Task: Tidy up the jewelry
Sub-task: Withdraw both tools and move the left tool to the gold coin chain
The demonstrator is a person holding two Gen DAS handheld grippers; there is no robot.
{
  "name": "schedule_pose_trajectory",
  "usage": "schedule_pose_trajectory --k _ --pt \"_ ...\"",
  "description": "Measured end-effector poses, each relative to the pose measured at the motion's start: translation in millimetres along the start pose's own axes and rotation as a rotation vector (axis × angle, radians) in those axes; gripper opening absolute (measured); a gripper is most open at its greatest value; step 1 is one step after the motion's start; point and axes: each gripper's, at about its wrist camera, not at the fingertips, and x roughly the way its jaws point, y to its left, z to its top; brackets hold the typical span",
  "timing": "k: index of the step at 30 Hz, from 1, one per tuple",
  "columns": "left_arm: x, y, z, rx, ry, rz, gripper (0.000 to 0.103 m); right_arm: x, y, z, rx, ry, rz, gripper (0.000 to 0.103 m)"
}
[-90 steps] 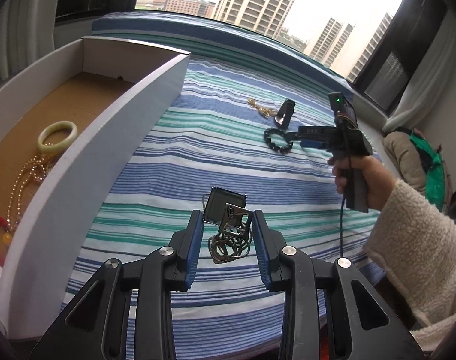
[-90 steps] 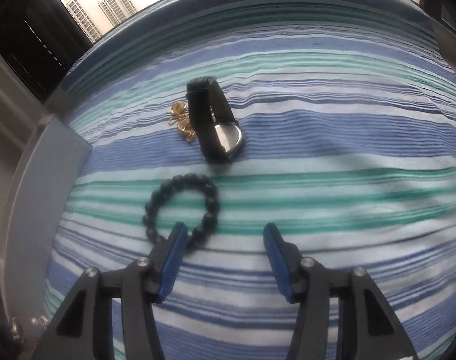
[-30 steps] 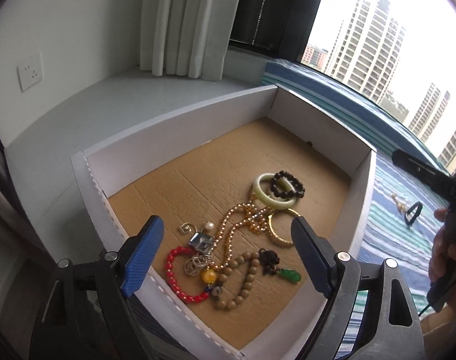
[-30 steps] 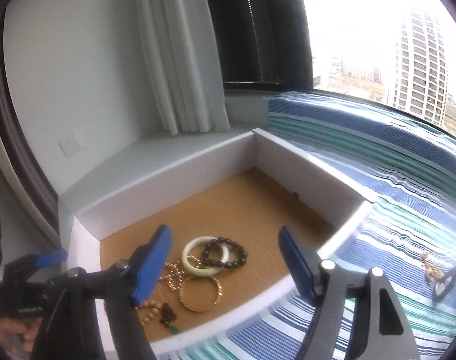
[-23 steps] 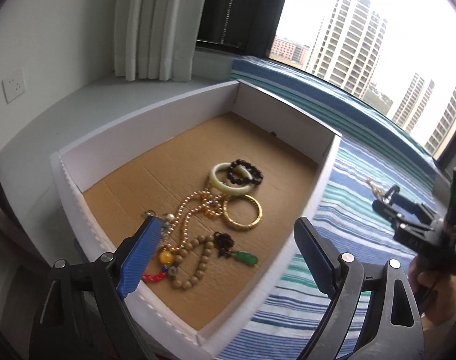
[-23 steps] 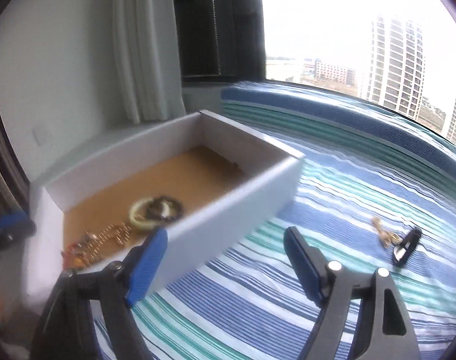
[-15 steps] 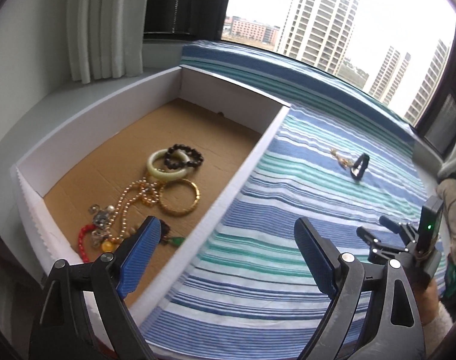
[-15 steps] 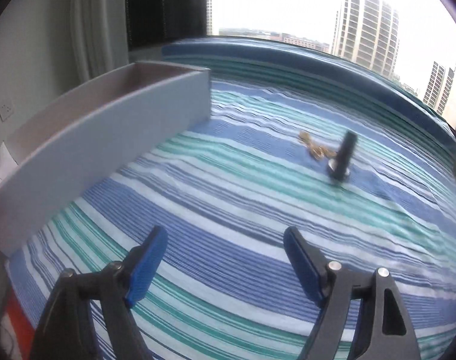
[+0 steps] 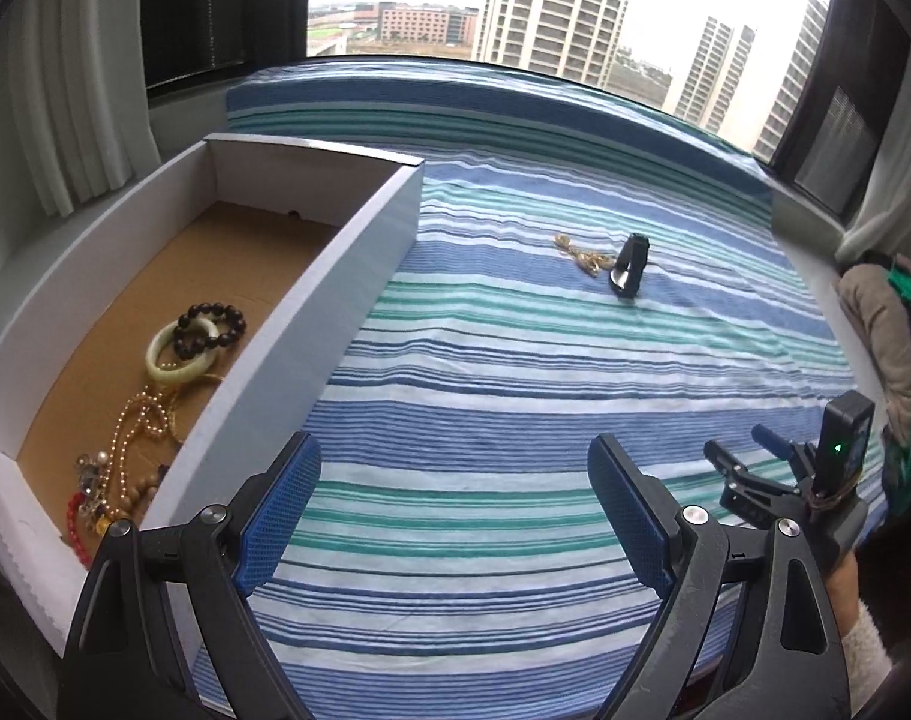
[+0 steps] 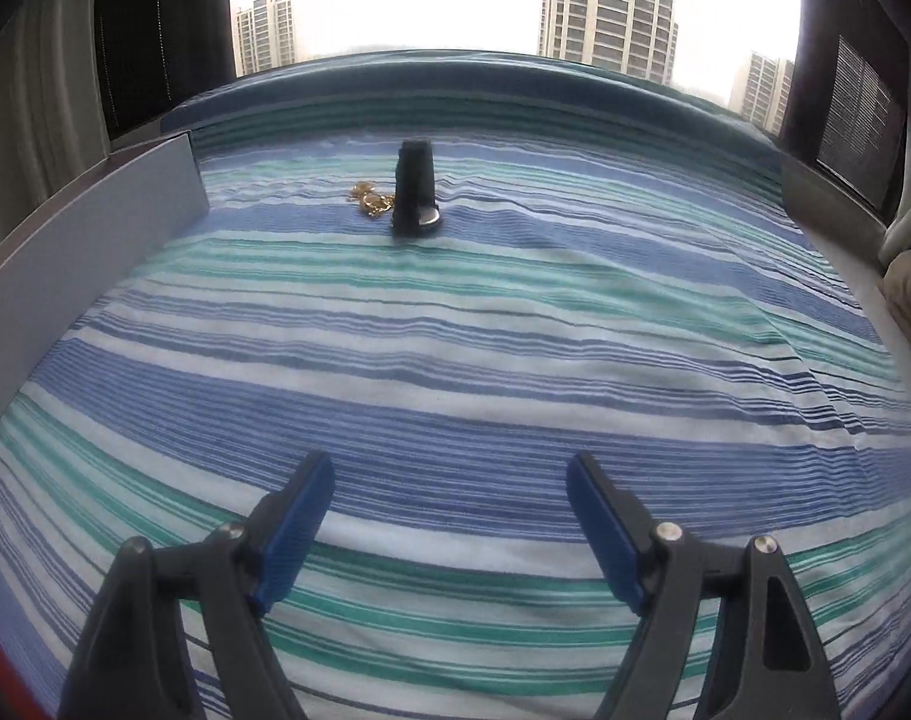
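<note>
Both claws, left claw (image 9: 452,507) and right claw (image 10: 449,525), gape wide, empty. We judge next: cross to far black strapped watch (image 10: 415,195) beside gold chain (image 10: 371,203); white cardboard box (image 9: 311,306) waits left.

A high-rise home, likely a bedroom with a window seat: a striped blue-and-green cloth (image 9: 515,360) covers a padded ledge under a wide window (image 9: 515,12) facing apartment towers (image 9: 551,0). White curtains (image 9: 77,78) hang at the left, and folded clothing (image 9: 887,324) lies at the right.
</note>
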Motion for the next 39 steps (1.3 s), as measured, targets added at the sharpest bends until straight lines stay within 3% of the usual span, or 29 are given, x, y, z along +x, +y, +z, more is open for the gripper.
schedule_pose_trajectory --k 12,27,33,39 --pt "17 -35 9 0.063 0.026 -0.018 0.093 10 -3 -16 0.035 0.036 0.029 0.082" --pt "65 -21 27 0.051 0.137 0.0 0.095 14 3 -15 -0.002 0.054 0.013 0.089" --pt "112 -14 73 0.008 0.175 -0.021 0.095 13 4 -15 -0.002 0.057 0.02 0.091" --pt "180 -24 133 -0.057 0.178 -0.121 0.095 15 8 -14 -0.016 0.065 0.025 0.097"
